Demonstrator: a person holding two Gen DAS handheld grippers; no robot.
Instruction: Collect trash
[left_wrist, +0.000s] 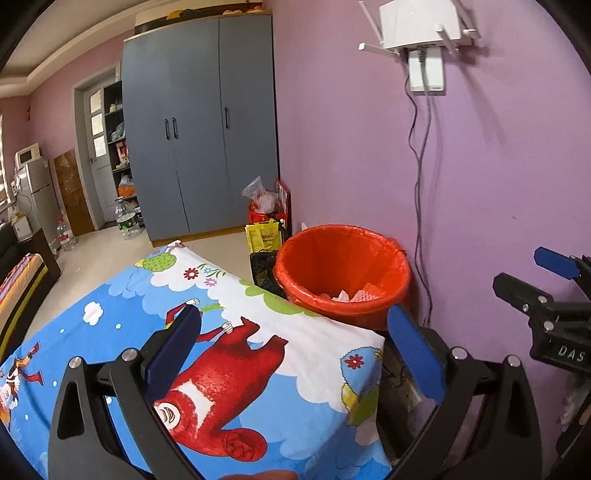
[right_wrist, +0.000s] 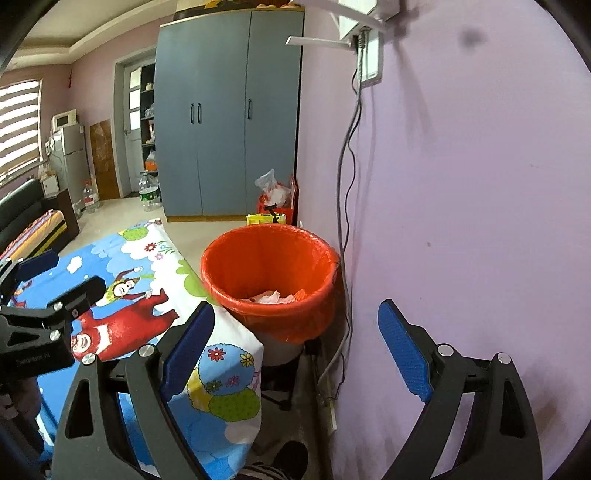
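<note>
The trash bin's (right_wrist: 271, 273) base was hidden behind the tablecloth (right_wrist: 225, 369); its crumpled contents (right_wrist: 269, 296) (pale scraps, mostly) were too small to identify.

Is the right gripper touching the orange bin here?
Apart. In the right wrist view the right gripper stands open and empty, with the bin clearly beyond its blue fingertips.

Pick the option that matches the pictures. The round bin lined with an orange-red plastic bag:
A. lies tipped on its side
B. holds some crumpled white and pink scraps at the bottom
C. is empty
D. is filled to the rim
B: the round bin lined with an orange-red plastic bag stands upright beside the cartoon-print tablecloth, and only a few crumpled white and pink scraps lie at its bottom.
</note>
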